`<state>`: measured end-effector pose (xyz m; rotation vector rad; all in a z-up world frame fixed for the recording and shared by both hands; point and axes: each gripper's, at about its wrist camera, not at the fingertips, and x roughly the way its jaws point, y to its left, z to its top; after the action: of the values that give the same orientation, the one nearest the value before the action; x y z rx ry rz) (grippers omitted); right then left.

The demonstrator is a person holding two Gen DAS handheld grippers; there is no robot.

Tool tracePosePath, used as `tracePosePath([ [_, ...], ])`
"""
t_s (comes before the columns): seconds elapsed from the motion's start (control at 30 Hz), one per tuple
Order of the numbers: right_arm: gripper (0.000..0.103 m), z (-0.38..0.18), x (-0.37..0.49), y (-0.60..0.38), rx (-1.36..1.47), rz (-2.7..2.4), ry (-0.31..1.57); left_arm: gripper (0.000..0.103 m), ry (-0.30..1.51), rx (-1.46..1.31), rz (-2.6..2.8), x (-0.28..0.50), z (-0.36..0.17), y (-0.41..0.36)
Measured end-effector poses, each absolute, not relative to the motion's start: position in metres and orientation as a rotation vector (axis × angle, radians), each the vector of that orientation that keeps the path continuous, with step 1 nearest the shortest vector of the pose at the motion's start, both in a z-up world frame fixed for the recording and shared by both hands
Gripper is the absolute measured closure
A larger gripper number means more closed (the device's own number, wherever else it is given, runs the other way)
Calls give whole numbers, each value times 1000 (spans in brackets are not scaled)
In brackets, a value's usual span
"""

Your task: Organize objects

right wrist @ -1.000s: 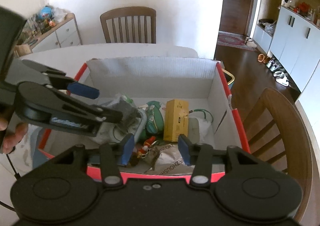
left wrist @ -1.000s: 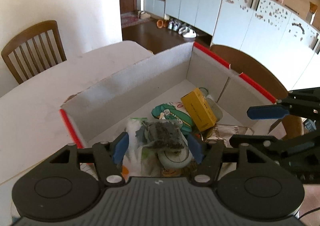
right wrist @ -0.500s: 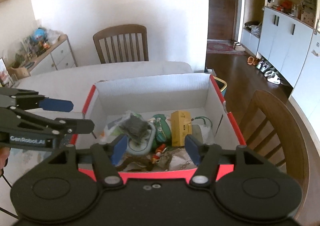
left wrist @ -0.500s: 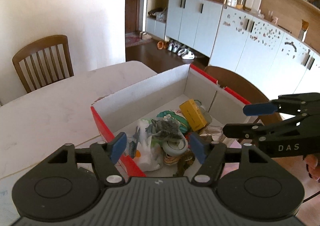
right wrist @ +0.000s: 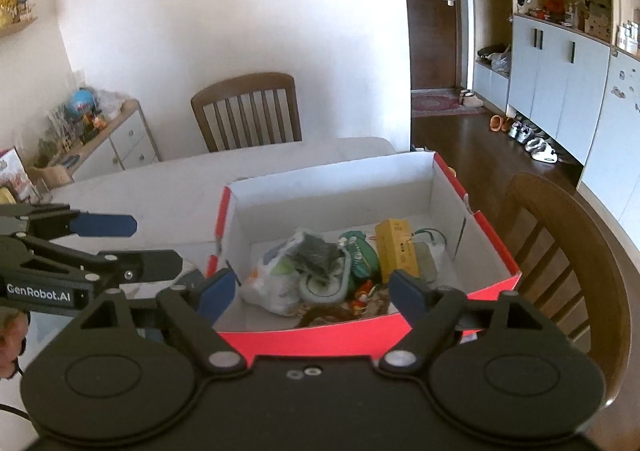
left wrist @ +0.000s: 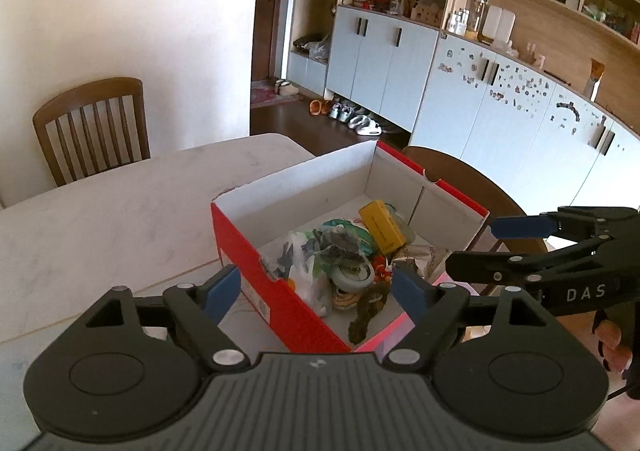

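Observation:
A red cardboard box [left wrist: 248,247] [right wrist: 320,339] with a white inside stands on the white table [left wrist: 100,219]. It holds a yellow carton [left wrist: 380,227] [right wrist: 396,251], a green pouch [right wrist: 360,255], a white plastic bag [left wrist: 308,283] [right wrist: 272,283], a dark crumpled bundle [left wrist: 340,245] [right wrist: 316,251] and a tape roll [left wrist: 354,275]. My left gripper [left wrist: 316,289] [right wrist: 144,243] hovers short of the box's near left corner, jaws opening, nothing between them. My right gripper [right wrist: 312,289] [left wrist: 488,247] hangs before the box's front wall, jaws also opening and empty.
Wooden chairs stand behind the table [left wrist: 92,123] [right wrist: 246,107] and beside the box on the right [right wrist: 560,243]. A cluttered sideboard [right wrist: 120,139] is at the left wall. Pale blue cupboards [left wrist: 520,123] line the right side. A person's hand [left wrist: 612,343] holds the right gripper.
Both grippers drew back and up from the box, and their jaws spread wider. The dark bundle that sat between the left fingers now lies in the box.

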<state>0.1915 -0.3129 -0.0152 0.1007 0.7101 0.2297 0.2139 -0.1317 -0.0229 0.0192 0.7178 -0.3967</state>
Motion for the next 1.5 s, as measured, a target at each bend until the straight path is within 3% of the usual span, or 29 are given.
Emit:
tracePosePath([
  [0.23,12,-11,173,-306,149,218,677,10,706,5,-390,201,-19,-115],
  [0.3,10,-9,168,-302,156,218,665,0,701,-3,-394,197,-18,-111],
  [0.8,4,0,124,-272,166,186,600,0,678,-24,-434,166,-16,-91],
  [1.5,3,-1,108,-267,193,127,601,0,662,-23,-461,155,-24,-91],
])
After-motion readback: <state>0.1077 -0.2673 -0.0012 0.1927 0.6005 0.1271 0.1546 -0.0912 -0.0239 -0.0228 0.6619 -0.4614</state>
